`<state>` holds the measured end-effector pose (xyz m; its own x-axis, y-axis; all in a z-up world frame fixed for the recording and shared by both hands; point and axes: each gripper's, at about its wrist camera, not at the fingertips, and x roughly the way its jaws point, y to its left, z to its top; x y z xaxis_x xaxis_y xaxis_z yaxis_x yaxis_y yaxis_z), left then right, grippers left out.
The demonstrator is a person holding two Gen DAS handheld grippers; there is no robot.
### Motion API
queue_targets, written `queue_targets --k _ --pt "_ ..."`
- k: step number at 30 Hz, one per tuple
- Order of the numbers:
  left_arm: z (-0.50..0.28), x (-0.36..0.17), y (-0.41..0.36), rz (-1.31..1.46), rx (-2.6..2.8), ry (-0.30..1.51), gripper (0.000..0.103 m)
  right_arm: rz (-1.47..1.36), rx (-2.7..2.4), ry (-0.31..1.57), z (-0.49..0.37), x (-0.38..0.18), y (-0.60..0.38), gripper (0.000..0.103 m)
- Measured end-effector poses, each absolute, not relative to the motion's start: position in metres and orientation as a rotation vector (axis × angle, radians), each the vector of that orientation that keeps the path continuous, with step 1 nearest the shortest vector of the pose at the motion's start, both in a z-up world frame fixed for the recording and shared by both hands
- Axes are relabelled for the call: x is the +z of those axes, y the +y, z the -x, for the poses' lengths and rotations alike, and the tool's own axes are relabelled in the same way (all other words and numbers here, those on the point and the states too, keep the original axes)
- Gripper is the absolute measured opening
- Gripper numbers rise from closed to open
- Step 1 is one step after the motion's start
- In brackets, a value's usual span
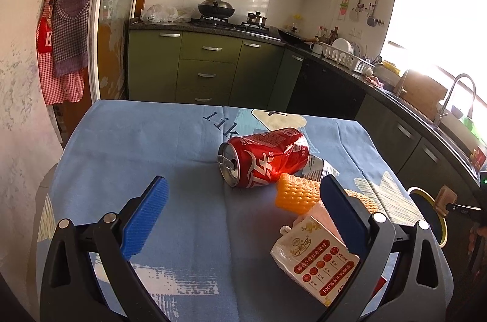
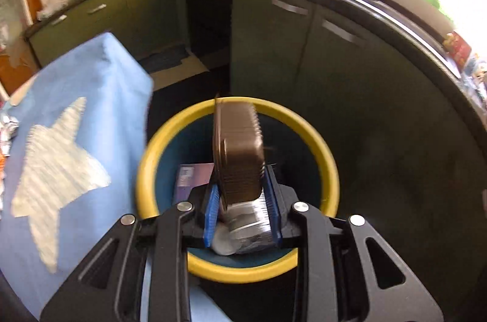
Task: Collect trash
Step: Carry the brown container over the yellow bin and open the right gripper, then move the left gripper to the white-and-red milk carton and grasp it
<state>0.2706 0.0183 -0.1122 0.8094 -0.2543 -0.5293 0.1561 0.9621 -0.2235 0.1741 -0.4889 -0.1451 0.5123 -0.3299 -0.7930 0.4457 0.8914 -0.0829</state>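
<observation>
**Brown tray is being held over the bin**

A brown plastic tray (image 2: 239, 151) is being squeezed between the blue pads of the right gripper (image 2: 242, 209). The pads are close together, with the tray standing on its edge between them. It is being held right above the yellow-rimmed bin (image 2: 143, 169), which sits on the floor just beside the table. Some trash, like a purple box (image 2: 190, 177), is already lying inside.

The left gripper (image 1: 243, 209) is being held wide open above the blue tablecloth (image 1: 121, 145), and nothing is being gripped. A red can (image 1: 263, 159), an orange sponge (image 1: 296, 197) and a small carton (image 1: 315, 259) are lying on the cloth. The carton is just beside the right-hand pad.

The tray is being held only at its low end, so it could tip and slip out crooked. If it is let go too near the rim, it could bounce onto the floor. The can is round and could be rolled away if bumped.
</observation>
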Motion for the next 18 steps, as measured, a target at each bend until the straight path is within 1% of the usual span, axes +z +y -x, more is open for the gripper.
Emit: queue_targets --k 3,4,5,10,14,18 --pt "-0.271 -0.113 0.018 0.176 -0.226 0.591 0.098 -0.091 -0.564 0.955 -0.182 -0.154 -0.500 0.028" --pt "-0.271 -0.113 0.018 0.177 -0.228 0.591 0.098 -0.077 -0.591 0.958 -0.184 -0.156 -0.503 0.035" --pt "-0.270 -0.112 0.018 0.177 -0.229 0.590 0.098 -0.069 -0.615 0.951 -0.183 -0.157 -0.506 0.044" --pt "-0.271 -0.113 0.016 0.170 -0.232 0.592 0.098 -0.071 -0.603 0.914 -0.172 -0.151 -0.498 0.045" --pt "-0.272 -0.114 0.014 0.166 -0.236 0.599 0.098 -0.104 -0.550 0.873 -0.157 -0.141 -0.483 0.051" --pt "-0.272 -0.116 0.011 0.160 -0.243 0.608 0.098 -0.139 -0.460 0.847 -0.141 -0.132 -0.455 0.052"
